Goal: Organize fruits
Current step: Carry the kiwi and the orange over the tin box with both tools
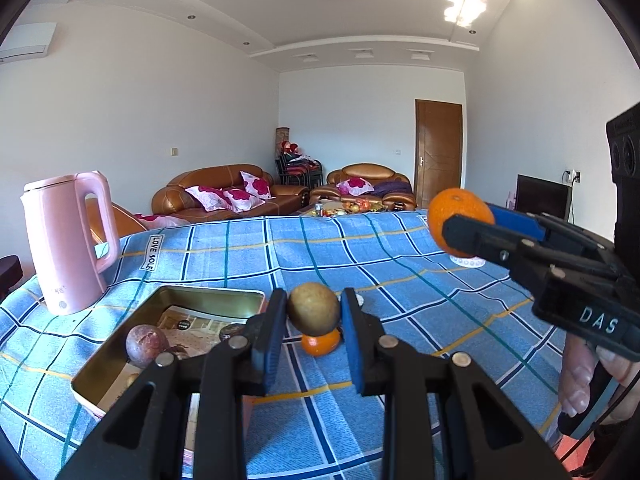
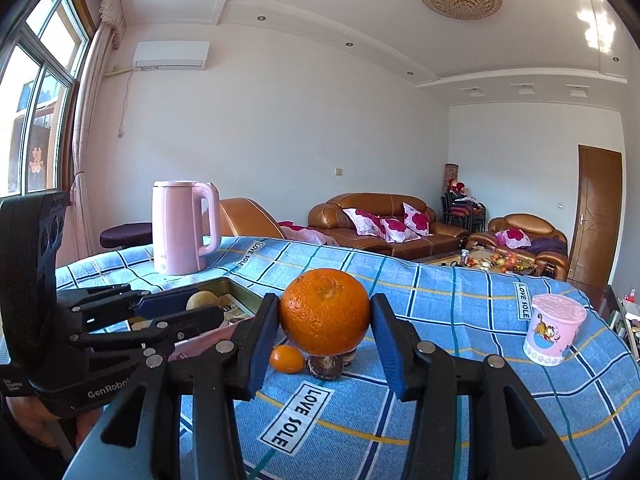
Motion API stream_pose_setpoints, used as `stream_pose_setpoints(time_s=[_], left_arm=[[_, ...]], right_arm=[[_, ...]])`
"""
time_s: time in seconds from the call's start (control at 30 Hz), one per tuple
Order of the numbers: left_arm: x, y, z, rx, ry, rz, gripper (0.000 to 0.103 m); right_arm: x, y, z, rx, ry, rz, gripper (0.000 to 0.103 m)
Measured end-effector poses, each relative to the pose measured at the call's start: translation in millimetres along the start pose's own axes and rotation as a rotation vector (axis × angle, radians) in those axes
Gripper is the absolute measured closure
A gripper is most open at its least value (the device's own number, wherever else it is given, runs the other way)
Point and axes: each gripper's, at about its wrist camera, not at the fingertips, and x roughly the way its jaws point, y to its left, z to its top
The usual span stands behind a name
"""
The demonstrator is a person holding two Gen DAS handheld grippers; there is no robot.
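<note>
A brownish-green round fruit (image 1: 314,309) is clamped between the blue pads of the left gripper (image 1: 314,312), the jaws being narrowed to the fruit's width, at the lower centre of the left wrist view. Directly below it a small orange fruit (image 1: 321,342) is seen lying on the blue checked tablecloth (image 1: 400,280). In the right wrist view a large orange (image 2: 324,311) is gripped between the pads of the right gripper (image 2: 325,314), the jaws being closed against its two sides at the centre of the frame; the same orange (image 1: 460,216) is seen held up at the right of the left wrist view. Beneath it, near the frame's centre, the small orange fruit (image 2: 286,358) and a dark purple round fruit (image 2: 325,366) are found just beside each other on the cloth. At the lower left of the left wrist view a gold rectangular tin (image 1: 208,300) is shown, with a purple passion fruit (image 1: 147,343) inside it. A pink kettle (image 1: 68,240) is stood on the cloth behind the tin, at the left of the frame. A pink cartoon-printed cup (image 2: 554,330) is seen upright at the right of the right wrist view, well apart from the fruits.
</note>
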Motion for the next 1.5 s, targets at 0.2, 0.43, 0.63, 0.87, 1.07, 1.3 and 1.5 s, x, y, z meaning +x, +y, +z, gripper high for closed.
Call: stream_pose_setpoints(time_s=[0.2,0.43,0.63,0.87,1.07,1.3,1.5], left_arm=[[1,28,4,-0.034,0.011,0.054,0.074],[2,53,3,-0.056,0.03,0.11,0.074],[5,72,-3,-0.08,0.064,0.15,0.074],[10,93,-10,-0.109,0.104,0.187,0.074],[12,106,-16,-0.127,0.127,0.21,0.074],[16,116,-20,-0.141,0.154,0.226,0.074],[20,121,-24,-0.152,0.18,0.231,0.074]], right_arm=[[13,19,25,-0.034,-0.012,0.049,0.054],[32,44,37,-0.077,-0.002,0.098,0.054],[52,61,38,-0.087,0.024,0.132,0.054],[79,76,33,-0.096,0.066,0.159,0.054],[100,85,23,-0.089,0.109,0.18,0.054],[117,93,11,-0.087,0.152,0.196,0.054],[130,99,4,-0.082,0.186,0.206,0.054]])
